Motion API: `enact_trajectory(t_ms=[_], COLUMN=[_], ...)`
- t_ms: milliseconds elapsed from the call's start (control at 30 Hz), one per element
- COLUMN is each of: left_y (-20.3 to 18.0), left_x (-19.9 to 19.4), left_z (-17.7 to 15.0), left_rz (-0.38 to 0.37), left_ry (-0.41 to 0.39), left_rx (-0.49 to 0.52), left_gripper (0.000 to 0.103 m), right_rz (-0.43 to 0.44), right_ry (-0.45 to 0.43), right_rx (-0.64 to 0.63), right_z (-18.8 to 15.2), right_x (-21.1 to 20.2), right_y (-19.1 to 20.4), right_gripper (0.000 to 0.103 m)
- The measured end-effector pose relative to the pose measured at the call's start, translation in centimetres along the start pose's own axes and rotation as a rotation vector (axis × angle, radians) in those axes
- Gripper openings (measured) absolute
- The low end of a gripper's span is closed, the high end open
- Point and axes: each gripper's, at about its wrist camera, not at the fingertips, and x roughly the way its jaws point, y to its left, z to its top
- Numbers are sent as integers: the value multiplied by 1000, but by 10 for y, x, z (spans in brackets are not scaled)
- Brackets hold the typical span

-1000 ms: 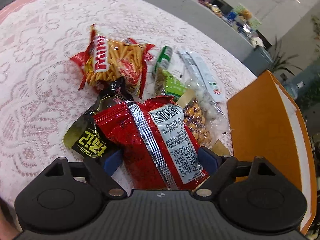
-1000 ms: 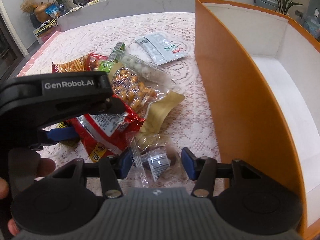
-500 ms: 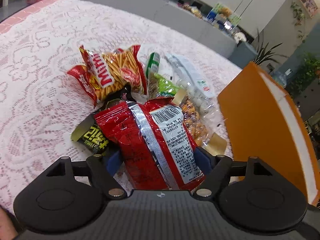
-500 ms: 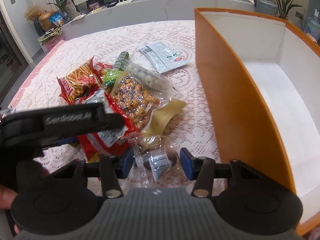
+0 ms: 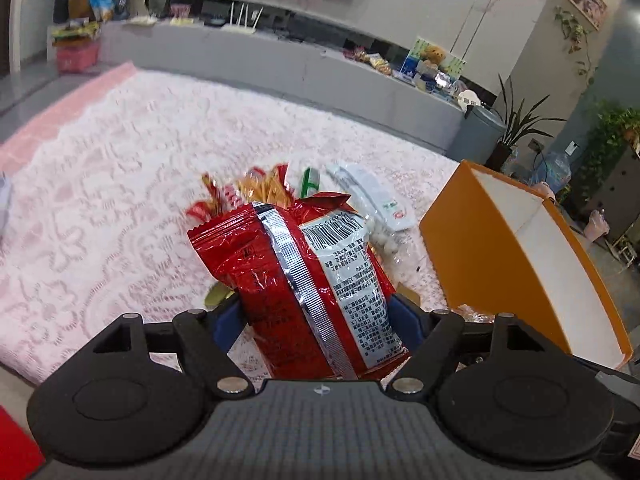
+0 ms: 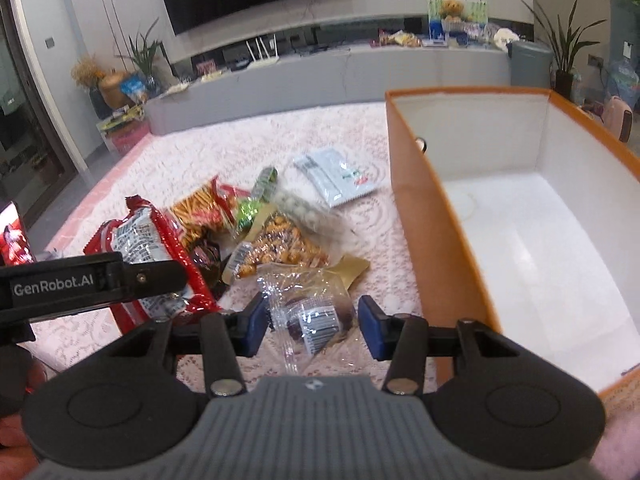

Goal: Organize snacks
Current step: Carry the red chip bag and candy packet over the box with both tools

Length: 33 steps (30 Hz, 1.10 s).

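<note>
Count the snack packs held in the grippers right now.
2. The red bag is clamped in the left gripper. The clear-wrapped pack sits between the closing jaws of the right gripper. Neither view shows another pack gripped.

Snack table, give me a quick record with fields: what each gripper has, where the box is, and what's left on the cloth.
left gripper: clamped on red snack bag, lifted
right gripper: jaws closing around clear wrapped snack
orange box: right of pile, open, nothing visible inside
still on lace tablecloth: pretzel stick bag, peanut pouch, white sachet
</note>
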Motion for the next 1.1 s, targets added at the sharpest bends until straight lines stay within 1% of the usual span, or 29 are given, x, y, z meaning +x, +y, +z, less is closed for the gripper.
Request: enact_trajectory(t_ms=[67,133,200,267,367,467,667,800,900,1100], left_y=[-7,-14,-19,-21,-23,-34,-68,-96,-122,-165], left_x=[-5,-13,-19,-24,-30,-33,-36,-31,-20,18], left_z=[3,4,6,6,10,12,21,29,32,39], left_rz=[7,-3,-16,-12,-5,-9,-75,-145,-177,-245], left_ry=[-19,-37,-47,-62,-90,-97,-101,-86,-56,70], left_rx=[26,42,44,40,29,77,192,271,346,444], left_gripper=[87,87,87,87,87,86,86,86,86,85], right_rz=[8,18,15,-4,12,-5,-67,-117,-166,-257], right_ry=[-27,-53,-80,-115,-148,-180,-222,-226,-213,-143], right_rx=[-5,-4,-4,-11,11,5,-10,-5,-10,-74], right_z=[-1,-1,-4,-5,-2,1,12,17,23,36], right_x=[-11,-21,-35,-47,-63,-76,-98,-108,-112,-104], right_y=[-2,-3,-4,-5,-11,-15,-31,-52,-70,-99], right_gripper=[46,45,45,45,45,45,45,45,45,45])
